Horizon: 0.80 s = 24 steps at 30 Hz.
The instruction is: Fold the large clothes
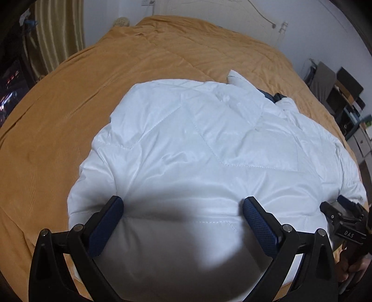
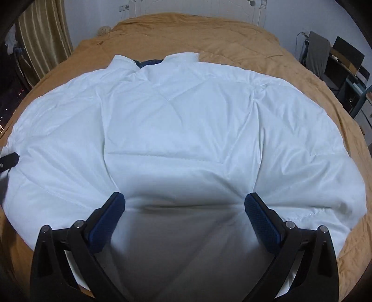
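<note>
A large white quilted jacket (image 2: 181,130) lies spread on the bed, its collar with dark blue lining (image 2: 148,62) at the far end. In the left wrist view the same jacket (image 1: 197,144) fills the middle. My left gripper (image 1: 182,205) is open, its blue-padded fingers wide apart and pressing down on the near hem. My right gripper (image 2: 184,202) is open too, both tips resting on the jacket's near edge. The right gripper's black body (image 1: 346,223) shows at the right edge of the left wrist view, with a hand under it.
An ochre bedspread (image 2: 244,41) covers the bed under the jacket. Striped curtains (image 2: 44,39) hang at the left. Shelves with dark boxes (image 2: 344,67) stand at the right wall. A white headboard (image 2: 197,7) is at the far end.
</note>
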### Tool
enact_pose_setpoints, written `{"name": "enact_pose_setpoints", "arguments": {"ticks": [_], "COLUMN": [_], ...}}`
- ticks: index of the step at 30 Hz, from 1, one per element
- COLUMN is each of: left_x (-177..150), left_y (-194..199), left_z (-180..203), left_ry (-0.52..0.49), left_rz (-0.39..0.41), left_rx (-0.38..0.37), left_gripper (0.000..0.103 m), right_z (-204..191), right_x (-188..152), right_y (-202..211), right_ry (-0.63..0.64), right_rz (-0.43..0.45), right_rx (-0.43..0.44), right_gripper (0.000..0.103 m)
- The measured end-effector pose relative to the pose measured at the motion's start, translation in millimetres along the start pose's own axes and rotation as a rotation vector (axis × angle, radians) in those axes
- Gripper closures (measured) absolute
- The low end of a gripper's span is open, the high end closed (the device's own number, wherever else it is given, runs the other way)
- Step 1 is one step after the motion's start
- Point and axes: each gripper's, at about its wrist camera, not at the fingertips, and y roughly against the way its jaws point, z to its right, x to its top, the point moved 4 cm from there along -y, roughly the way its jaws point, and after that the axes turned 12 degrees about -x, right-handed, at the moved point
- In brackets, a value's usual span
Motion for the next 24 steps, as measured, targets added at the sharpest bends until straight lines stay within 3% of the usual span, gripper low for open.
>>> {"name": "enact_pose_setpoints", "arguments": {"ticks": [5, 7, 14, 17, 20, 22, 24], "left_x": [-3.5, -6.9, -30.6, -33.5, -41.1, -54.8, -68.3], "left_y": [1.7, 5.2, 49.5, 76.8, 97.3, 95.3, 84.6], "left_z": [4.9, 9.1, 9.4, 1.2, -25.2, -48.6, -65.2], "left_ry": [0.053, 0.020, -0.018, 0.021, 0.177, 0.343, 0.469], "left_rz": [0.023, 0.020, 0.045, 0.088, 0.122, 0.090, 0.030], "left_rx": [0.055, 0.070, 0.038, -0.022, -0.122, -0.244, -0.316], "left_gripper": [0.000, 0.000, 0.000, 0.000, 0.000, 0.000, 0.000], "right_z": [0.5, -1.9, -1.6, 1.8, -18.2, -34.9, -49.0], "right_x": [-2.0, -4.7, -7.4, -1.8, 6.5, 7.8, 3.9], "right_y": [-4.0, -1.8, 2.0, 25.7, 68.8, 72.1, 50.6], "right_ry": [0.006, 0.005, 0.004, -0.041, 0.013, 0.048, 0.066], "right_rz": [0.013, 0.007, 0.004, 0.036, 0.159, 0.153, 0.082], "right_rx": [-0.018, -0.016, -0.018, -0.031, 0.086, 0.112, 0.130], "right_gripper": [0.000, 0.000, 0.000, 0.006, 0.008, 0.008, 0.008]}}
